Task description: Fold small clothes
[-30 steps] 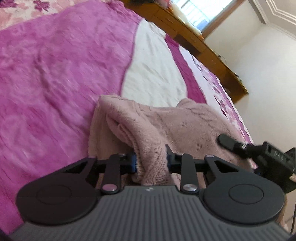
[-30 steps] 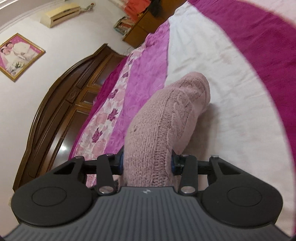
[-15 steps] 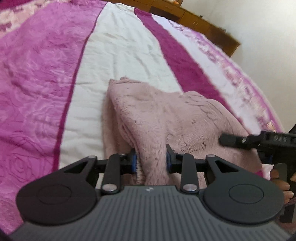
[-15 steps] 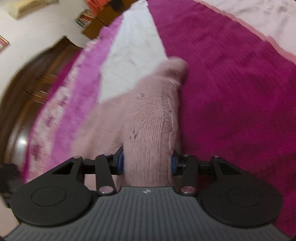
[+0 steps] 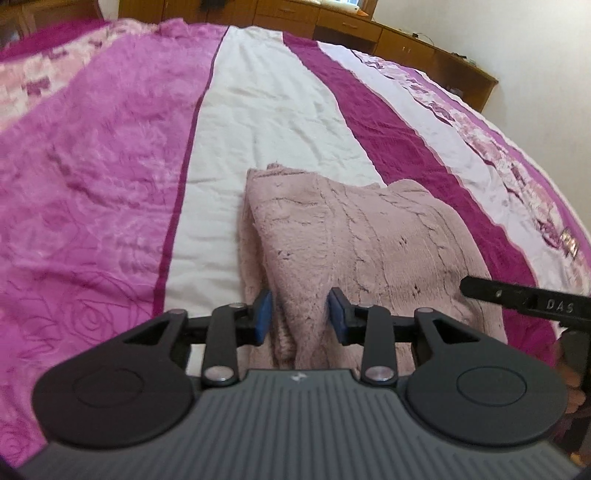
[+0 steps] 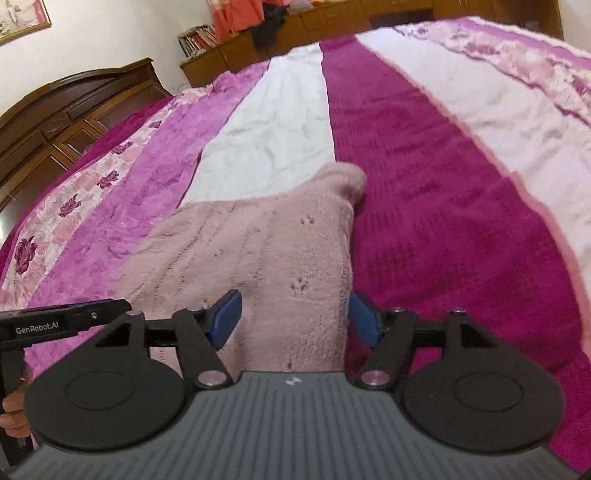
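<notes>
The left gripper [image 5: 300, 313] tilts down, and its jaws are opening. The right gripper [image 6: 293, 317] tilts down too, opening wider.

Your soft pink knit on a plush striped bed cover

You have a fuzzy, cable-knit wool-like sweater [image 5: 362, 236] lying matt and nubbly on the bed cover [image 5: 110, 192], whose magenta bands look velvety with an embossed rose pattern while the white bands look like smoother, creased cloth. Your left hand-held gripper [image 5: 300, 314] and right hand-held gripper [image 6: 293, 315] are matt black plastic with ribbed grey housings, shiny metal pivot pins and blue rubbery pads [image 6: 225, 317]. The headboard [image 6: 55, 122] is dark polished wood, the cabinets [image 5: 369, 29] lighter satin wood
</notes>
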Motion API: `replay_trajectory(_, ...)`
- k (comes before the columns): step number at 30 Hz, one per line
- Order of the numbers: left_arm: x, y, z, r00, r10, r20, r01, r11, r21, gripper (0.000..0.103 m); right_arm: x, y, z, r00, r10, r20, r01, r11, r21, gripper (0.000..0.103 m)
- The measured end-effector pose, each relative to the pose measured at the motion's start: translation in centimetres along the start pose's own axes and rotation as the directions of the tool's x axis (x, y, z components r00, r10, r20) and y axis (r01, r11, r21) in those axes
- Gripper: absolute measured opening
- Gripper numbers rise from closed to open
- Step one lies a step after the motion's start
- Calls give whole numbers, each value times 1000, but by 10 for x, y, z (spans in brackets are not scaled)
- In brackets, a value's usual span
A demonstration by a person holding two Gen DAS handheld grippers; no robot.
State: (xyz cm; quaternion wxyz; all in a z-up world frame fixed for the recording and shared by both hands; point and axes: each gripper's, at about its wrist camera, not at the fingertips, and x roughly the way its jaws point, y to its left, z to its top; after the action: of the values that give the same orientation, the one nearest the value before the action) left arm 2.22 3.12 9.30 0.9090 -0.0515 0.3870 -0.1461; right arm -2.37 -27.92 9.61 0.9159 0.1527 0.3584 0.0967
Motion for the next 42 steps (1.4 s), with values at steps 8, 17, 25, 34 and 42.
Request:
replay_trajectory(8,-24,-22,-15,994,105,35,-105,994,14,59,-26,14,-17,999,-21,35,23,999,-34,79)
replay_trajectory(17,-17,-41,-42,986,169,-16,-168,986,11,60,-25,25,-45,998,-66,-19,64,996,-65,90)
replay_trajectory(25,-7,-47,-58,981,183,-61,-184,983,0,60,-24,35,-55,996,-79,-41,76,995,-69,93)
replay_trajectory(34,-1,-48,-67,975,205,-84,-208,978,-20,60,-21,34,-63,995,-83,-57,80,995,-59,93)
replay_trajectory(42,2,-52,-68,973,217,-83,-219,976,-7,61,-18,34,-68,994,-80,-73,77,996,-50,93)
